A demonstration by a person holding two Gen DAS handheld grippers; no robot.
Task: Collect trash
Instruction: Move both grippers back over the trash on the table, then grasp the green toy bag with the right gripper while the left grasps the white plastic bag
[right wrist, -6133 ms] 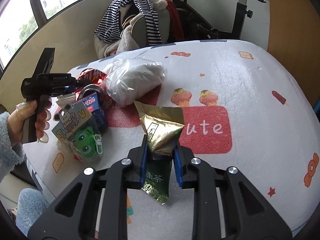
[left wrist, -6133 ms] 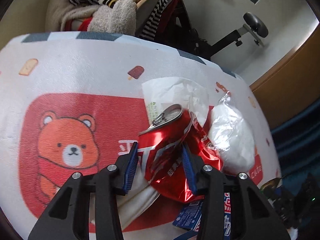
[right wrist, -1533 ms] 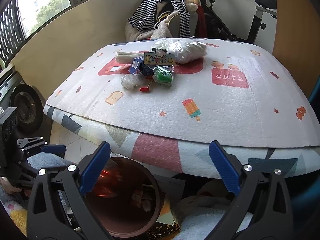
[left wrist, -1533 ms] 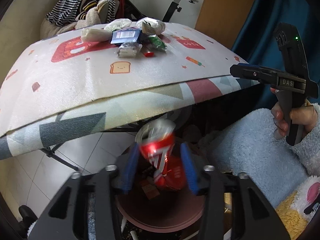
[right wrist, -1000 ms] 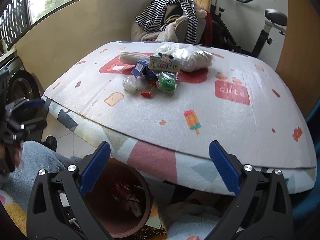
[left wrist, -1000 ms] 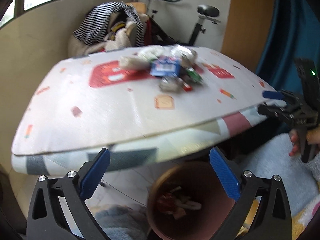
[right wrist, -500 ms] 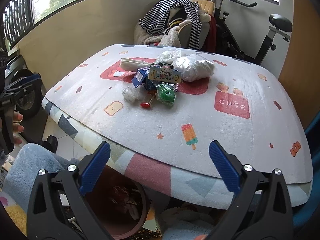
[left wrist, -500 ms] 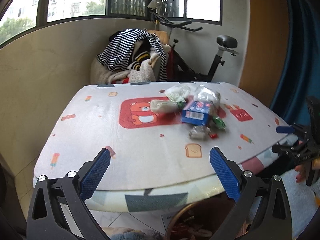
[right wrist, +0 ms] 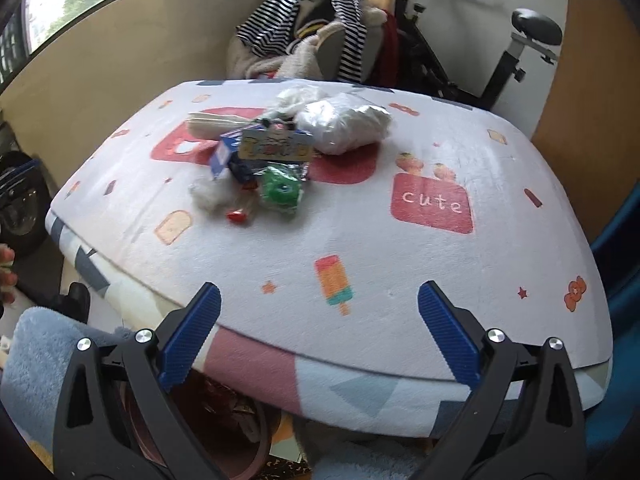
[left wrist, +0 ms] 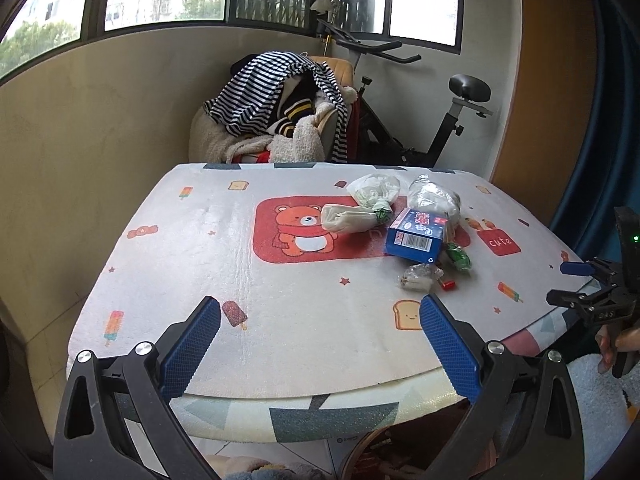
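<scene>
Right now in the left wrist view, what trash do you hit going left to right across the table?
Rolled white wrapper → blue box → green packet; the right tool hangs past the table's right edge.

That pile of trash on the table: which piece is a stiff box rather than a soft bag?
The blue carton with a barcode on its side. It has flat faces and sharp edges; the white bags around it are crumpled plastic.

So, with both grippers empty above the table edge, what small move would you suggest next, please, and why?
Probably reach the left gripper forward toward the small clear wrapper, the nearest piece in the trash pile. Both the left and the right gripper are open and hold nothing, the pile lies on the table mat, and the bin sits just below the near edge.
</scene>
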